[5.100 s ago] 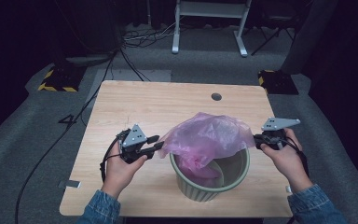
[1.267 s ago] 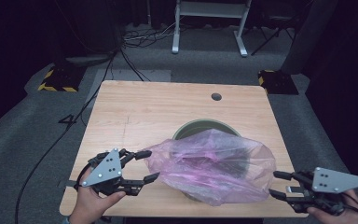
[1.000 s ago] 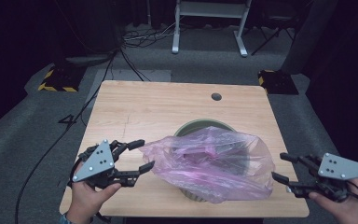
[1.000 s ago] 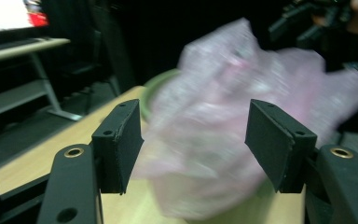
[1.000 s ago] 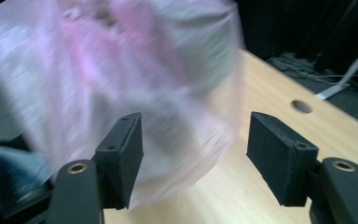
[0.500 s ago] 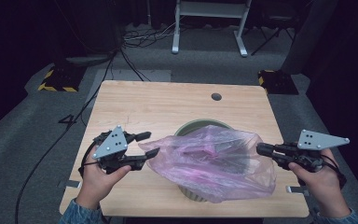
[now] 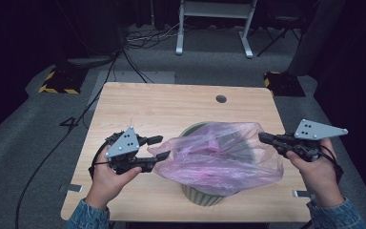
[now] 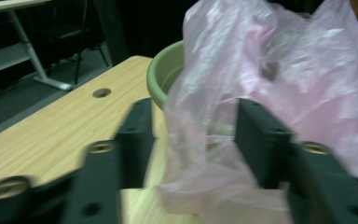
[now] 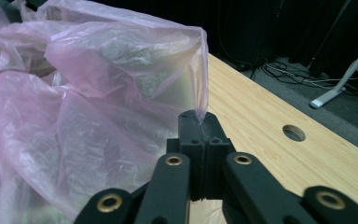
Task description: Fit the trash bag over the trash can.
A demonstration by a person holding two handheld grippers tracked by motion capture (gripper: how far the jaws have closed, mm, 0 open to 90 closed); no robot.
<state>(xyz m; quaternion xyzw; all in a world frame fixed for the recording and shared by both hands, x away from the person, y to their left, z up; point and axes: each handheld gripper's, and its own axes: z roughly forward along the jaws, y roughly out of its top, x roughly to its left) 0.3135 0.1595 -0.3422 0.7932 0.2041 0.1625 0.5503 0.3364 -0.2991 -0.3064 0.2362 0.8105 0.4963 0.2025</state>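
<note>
Two grippers were seen at a pink bag (image 7: pixel 221 155) draped over a green bin (image 7: pixel 202 196).
Its right edge was clamped by the right gripper (image 9: pixel 200 122); its left edge lay between the parted jaws of the left gripper (image 7: pixel 159 148).

Pink bag (image 7: pixel 224 157): thin translucent plastic film, crinkled, faintly glossy. Green bin (image 8: pixel 165 77): smooth matt plastic, ribbed wall. Table (image 7: pixel 171 109): pale wood-grain top, satin. Gripper jaws: black matt plastic, brass-coloured inserts; grey plates looked metal.

The bin (image 7: pixel 205 195) stands on the bench (image 7: pixel 138 109), toward its near edge; the bag (image 7: pixel 219 155) drapes over it. The left hand-held gripper (image 7: pixel 158 148) lies left of the bag; the right hand-held gripper (image 7: pixel 262 138) right.
</note>
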